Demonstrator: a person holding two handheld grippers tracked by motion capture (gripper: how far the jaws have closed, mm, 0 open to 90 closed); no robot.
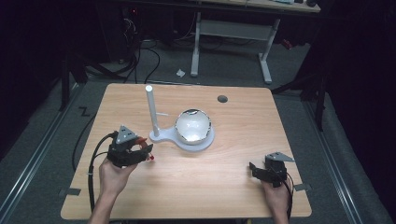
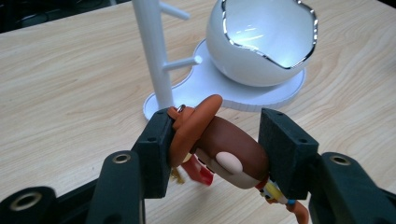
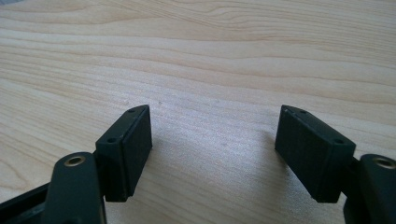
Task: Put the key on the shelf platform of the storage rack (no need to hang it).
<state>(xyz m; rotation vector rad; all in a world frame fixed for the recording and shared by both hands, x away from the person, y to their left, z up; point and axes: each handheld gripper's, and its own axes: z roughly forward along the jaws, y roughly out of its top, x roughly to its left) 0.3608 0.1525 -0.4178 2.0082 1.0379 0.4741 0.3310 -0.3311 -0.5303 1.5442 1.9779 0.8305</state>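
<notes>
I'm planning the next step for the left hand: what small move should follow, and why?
Probably lift the left gripper toward the white stand: its jaws already clamp the toy keychain, whose metal ring sits just below a peg.

On the tabletop (image 1: 233, 186), a white stand (image 1: 154, 116) and bowl (image 1: 193, 125) sit centre; left gripper (image 1: 147, 151) near-left, right gripper (image 1: 254, 169) near-right.

A light wooden table (image 1: 224, 186) is carrying a white stand (image 1: 183, 138) at its centre, a round cable hole (image 1: 222, 99) sitting near the far right edge.
</notes>
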